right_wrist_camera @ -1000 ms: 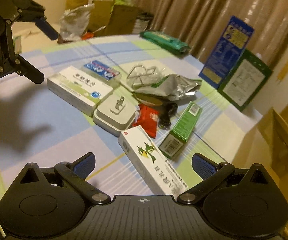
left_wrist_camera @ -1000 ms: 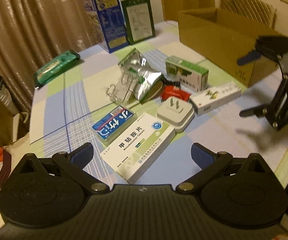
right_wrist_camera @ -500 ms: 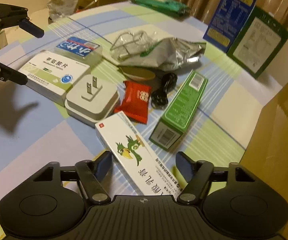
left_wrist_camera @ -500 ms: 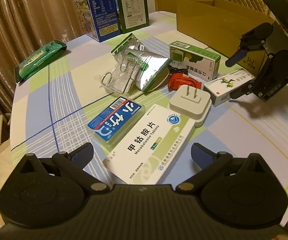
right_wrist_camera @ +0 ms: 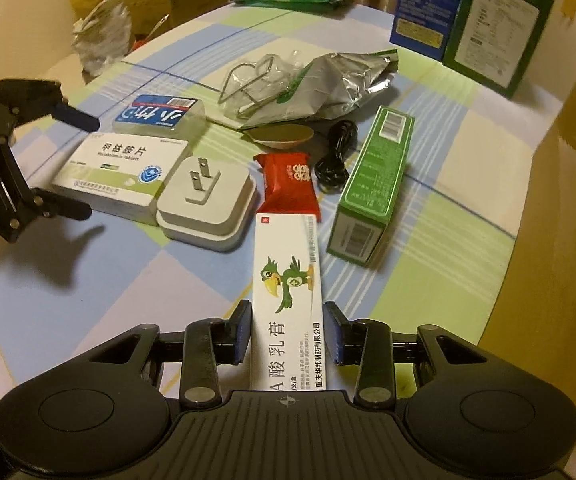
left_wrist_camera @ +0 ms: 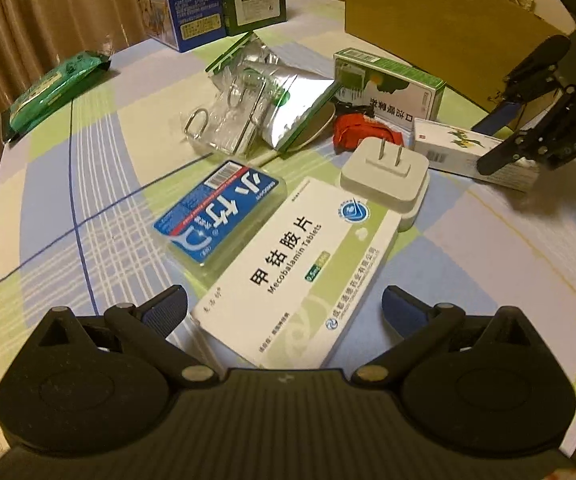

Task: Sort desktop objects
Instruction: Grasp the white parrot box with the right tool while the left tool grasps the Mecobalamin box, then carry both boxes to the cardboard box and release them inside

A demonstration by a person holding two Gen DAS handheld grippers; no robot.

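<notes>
My right gripper (right_wrist_camera: 288,332) straddles the near end of a long white box with a green parrot (right_wrist_camera: 288,264). Its jaws are closing and the pads sit against the box's two long sides. The box still lies on the checked tablecloth (right_wrist_camera: 87,304). In the left wrist view that gripper (left_wrist_camera: 492,140) hangs at the right over the same box (left_wrist_camera: 448,148). My left gripper (left_wrist_camera: 283,304) is open, low over a white and green tablet box (left_wrist_camera: 300,264) that lies between its fingers, untouched. The left gripper (right_wrist_camera: 81,166) also shows in the right wrist view.
Close around lie a blue floss case (left_wrist_camera: 219,212), a white plug adapter (left_wrist_camera: 384,176), a red packet (left_wrist_camera: 360,134), a green carton (left_wrist_camera: 388,84), a black cable (right_wrist_camera: 336,156) and a foil bag (left_wrist_camera: 288,104). An open cardboard box (left_wrist_camera: 428,24) stands behind. Green wipes (left_wrist_camera: 51,88) lie far left.
The right jaws went from wide open to narrow around the parrot box, and the gripper rolled to line up with it. The left gripper sank closer over the tablet box.
</notes>
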